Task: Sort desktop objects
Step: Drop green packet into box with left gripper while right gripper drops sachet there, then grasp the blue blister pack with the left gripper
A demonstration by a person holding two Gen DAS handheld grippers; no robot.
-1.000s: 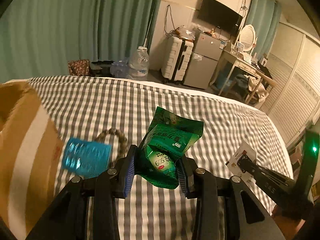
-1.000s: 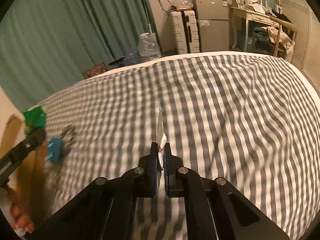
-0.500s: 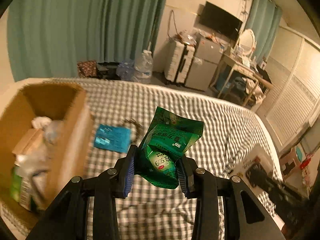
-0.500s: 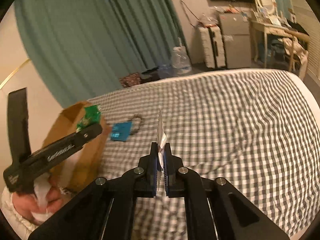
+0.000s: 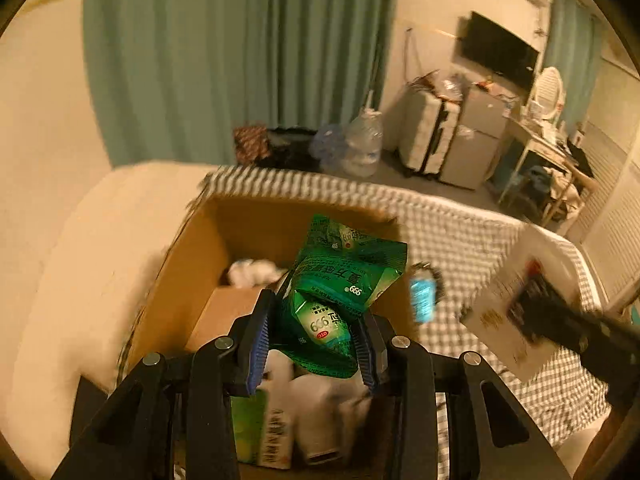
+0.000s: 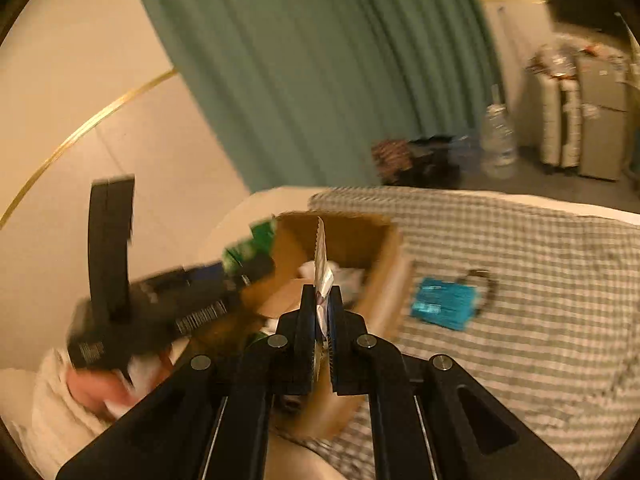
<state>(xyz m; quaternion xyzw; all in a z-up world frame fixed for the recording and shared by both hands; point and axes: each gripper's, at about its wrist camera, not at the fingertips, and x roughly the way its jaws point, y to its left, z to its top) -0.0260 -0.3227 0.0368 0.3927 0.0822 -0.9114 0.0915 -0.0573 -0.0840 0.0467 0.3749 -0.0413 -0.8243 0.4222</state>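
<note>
My left gripper (image 5: 316, 340) is shut on green medicine sachets (image 5: 340, 284) and holds them over the open cardboard box (image 5: 192, 248). The box holds a small brown carton, white items and a green-and-white pack. My right gripper (image 6: 322, 312) is shut on a thin white sachet (image 6: 320, 256) seen edge-on, just in front of the same box (image 6: 384, 272). The left gripper (image 6: 168, 304) shows at the left in the right wrist view, and the white sachet (image 5: 504, 300) at the right in the left wrist view. A blue packet (image 6: 444, 304) and a bead bracelet (image 6: 486, 280) lie on the checked bedcover.
The checked bedcover (image 6: 540, 280) spreads to the right of the box. A cream wall and a teal curtain (image 6: 320, 72) stand behind. A water jug (image 5: 362, 144), suitcases, a small fridge and a desk stand beyond the bed.
Both grippers have swung left toward the box. The left one now holds the green sachets over the box opening. The right one has come up close to the box's side.
</note>
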